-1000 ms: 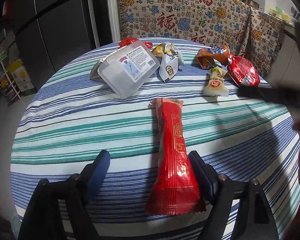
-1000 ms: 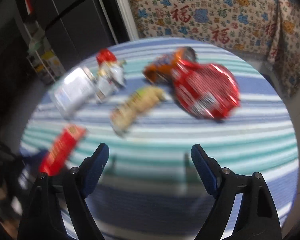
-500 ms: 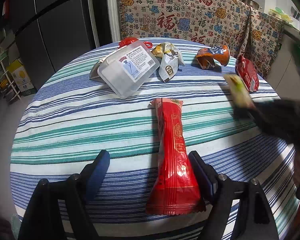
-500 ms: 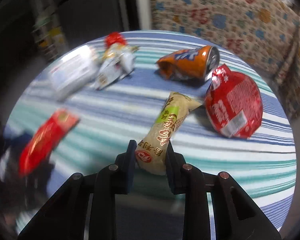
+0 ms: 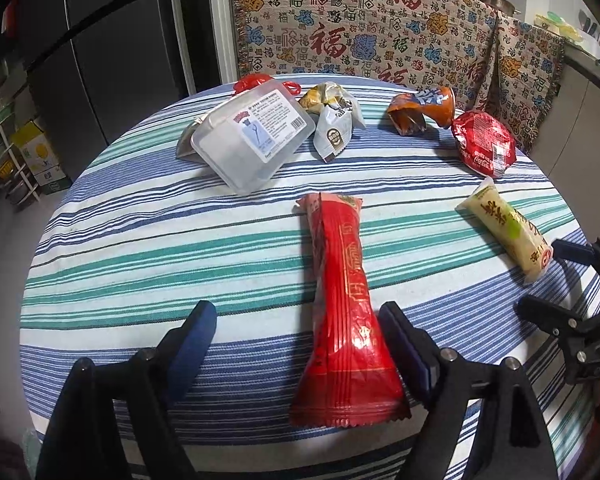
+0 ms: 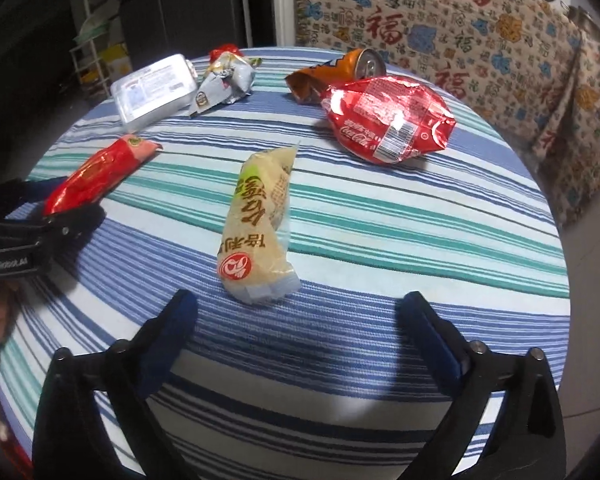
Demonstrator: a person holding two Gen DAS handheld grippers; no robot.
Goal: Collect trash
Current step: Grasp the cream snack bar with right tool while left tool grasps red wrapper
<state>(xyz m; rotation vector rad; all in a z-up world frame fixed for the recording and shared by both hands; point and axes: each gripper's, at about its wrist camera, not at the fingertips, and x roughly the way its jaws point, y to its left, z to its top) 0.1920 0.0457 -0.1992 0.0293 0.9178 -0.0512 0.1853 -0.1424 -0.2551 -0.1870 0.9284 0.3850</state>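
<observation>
Trash lies scattered on our striped tablecloth. Lower centre, our left gripper stands wide around the long red wrapper. Our right gripper, jaws wide and empty, sits just below the pale yellow wrapper; red Coca-Cola bag upper right.

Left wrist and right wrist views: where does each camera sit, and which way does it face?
Left wrist: on the left hand-held gripper, facing across the striped table; its open fingers straddle the long red wrapper.
Right wrist: on the right hand-held gripper, open, behind the yellow wrapper.
Both views share these wrappers and the clear box.
</observation>
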